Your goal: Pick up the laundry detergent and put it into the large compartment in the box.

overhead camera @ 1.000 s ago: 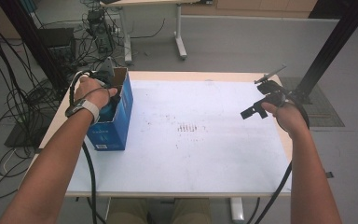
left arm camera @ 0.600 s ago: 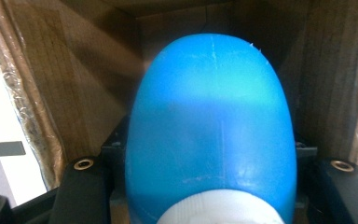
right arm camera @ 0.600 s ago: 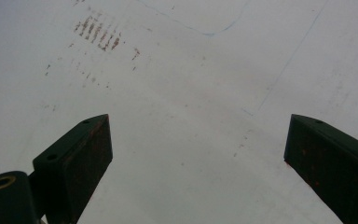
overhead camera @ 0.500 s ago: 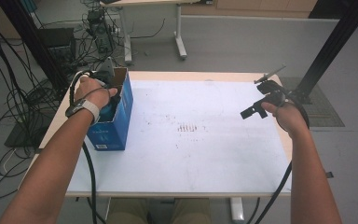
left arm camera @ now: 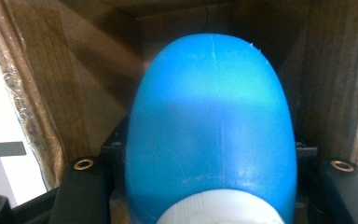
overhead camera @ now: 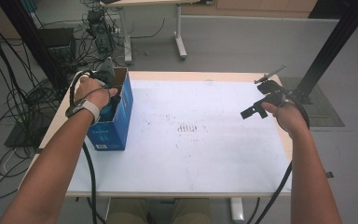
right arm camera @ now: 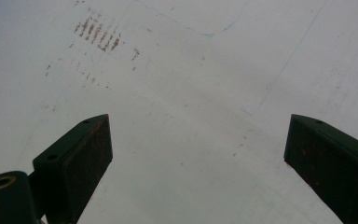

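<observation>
A blue cardboard box stands open-topped at the table's left edge. My left gripper reaches down into it, shut on a smooth blue bottle with a white cap near the camera. Brown inner walls of the box surround the bottle. In the high view the left hand covers the box opening and hides the jaws. My right gripper hovers over the table's right side, open, with nothing between its fingers.
The white table top carries a patch of rust-coloured marks near its middle, marks also lying ahead of the right gripper. Cables and equipment crowd the floor at left. A black post stands at right.
</observation>
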Demonstrator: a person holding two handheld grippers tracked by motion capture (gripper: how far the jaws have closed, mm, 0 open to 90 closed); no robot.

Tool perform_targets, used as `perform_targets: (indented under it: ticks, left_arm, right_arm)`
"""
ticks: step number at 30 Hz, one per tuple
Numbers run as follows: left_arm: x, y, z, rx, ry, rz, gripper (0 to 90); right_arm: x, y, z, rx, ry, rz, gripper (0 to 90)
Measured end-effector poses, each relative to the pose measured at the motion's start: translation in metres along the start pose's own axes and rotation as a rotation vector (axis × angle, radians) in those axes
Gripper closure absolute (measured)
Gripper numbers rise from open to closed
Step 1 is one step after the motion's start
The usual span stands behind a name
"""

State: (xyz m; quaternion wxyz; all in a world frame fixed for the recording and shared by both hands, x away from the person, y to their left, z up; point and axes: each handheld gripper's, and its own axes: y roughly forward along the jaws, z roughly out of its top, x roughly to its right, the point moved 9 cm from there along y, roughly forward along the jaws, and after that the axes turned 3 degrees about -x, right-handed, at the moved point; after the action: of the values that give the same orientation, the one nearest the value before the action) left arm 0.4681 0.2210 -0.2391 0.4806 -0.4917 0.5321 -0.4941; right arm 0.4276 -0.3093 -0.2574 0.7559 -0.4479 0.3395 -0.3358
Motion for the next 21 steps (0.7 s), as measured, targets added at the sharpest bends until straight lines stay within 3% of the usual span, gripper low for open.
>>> perform_targets:
  ticks: [21]
  left_arm:
    - [0.0013, 0.0002, -0.0006, 0.004, 0.001, 0.006, 38.4]
  right_arm:
    - [-0.0005, 0.0005, -0.0007, 0.004, -0.003, -0.001, 7.4]
